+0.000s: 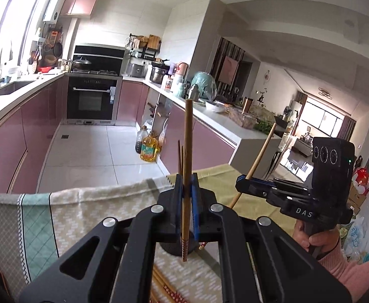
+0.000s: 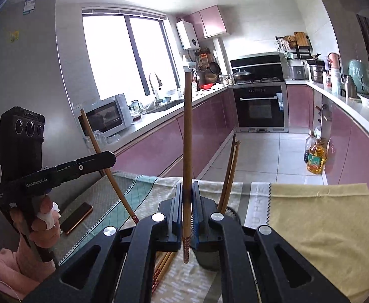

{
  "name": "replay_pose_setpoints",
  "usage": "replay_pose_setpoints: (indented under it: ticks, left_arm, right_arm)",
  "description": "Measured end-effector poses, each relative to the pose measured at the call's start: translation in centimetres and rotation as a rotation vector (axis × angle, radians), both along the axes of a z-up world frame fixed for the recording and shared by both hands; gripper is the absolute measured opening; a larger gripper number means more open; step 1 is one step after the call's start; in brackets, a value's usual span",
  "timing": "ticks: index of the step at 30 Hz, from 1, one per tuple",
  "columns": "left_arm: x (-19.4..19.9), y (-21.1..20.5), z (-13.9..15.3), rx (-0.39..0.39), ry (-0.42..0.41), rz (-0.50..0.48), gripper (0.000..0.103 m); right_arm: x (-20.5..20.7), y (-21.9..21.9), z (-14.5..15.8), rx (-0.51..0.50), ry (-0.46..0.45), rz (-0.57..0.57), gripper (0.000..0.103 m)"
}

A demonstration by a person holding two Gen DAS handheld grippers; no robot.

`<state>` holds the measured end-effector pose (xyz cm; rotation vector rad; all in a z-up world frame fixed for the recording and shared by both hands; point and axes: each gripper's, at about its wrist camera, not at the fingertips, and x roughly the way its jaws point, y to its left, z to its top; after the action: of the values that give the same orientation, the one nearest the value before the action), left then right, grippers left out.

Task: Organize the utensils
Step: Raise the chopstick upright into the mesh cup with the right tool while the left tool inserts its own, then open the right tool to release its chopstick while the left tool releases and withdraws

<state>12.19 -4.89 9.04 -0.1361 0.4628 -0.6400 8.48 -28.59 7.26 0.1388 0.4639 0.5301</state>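
While each gripper pinches one wooden chopstick, a slip looks to me the main danger: the left gripper holds its chopstick upright, the right gripper holds its chopstick the same way, and both grips are thin, so a stick could turn and miss the dark holder on the tablecloth, where two chopsticks already stand. More lie loose on the cloth. A careless lowering may also tip the holder. I read "DAS" on one handle, "GenRobot.AI" on the other; the cloth shows perhaps "HAE".
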Motion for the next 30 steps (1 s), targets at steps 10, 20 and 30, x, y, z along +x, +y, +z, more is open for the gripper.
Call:
replay_pose_setpoints:
  ticks: [10, 20, 30]
  left_arm:
    - [2.0, -2.5, 2.0, -0.002, -0.046, 0.01, 0.007]
    - [4.3, -5.2, -1.0, 0.081, 0.041, -0.01, 0.007]
    - [6.9, -5.9, -5.9, 0.153, 0.163, -0.06, 0.007]
  right_arm:
    - [2.1, -1.0, 1.2, 0.001, -0.036, -0.03, 0.006]
    - [3.8, 0.1, -1.3, -0.038, 0.052, -0.018, 0.006]
    - [6.1, 2.0, -4.2, -0.13, 0.221, 0.015, 0.006]
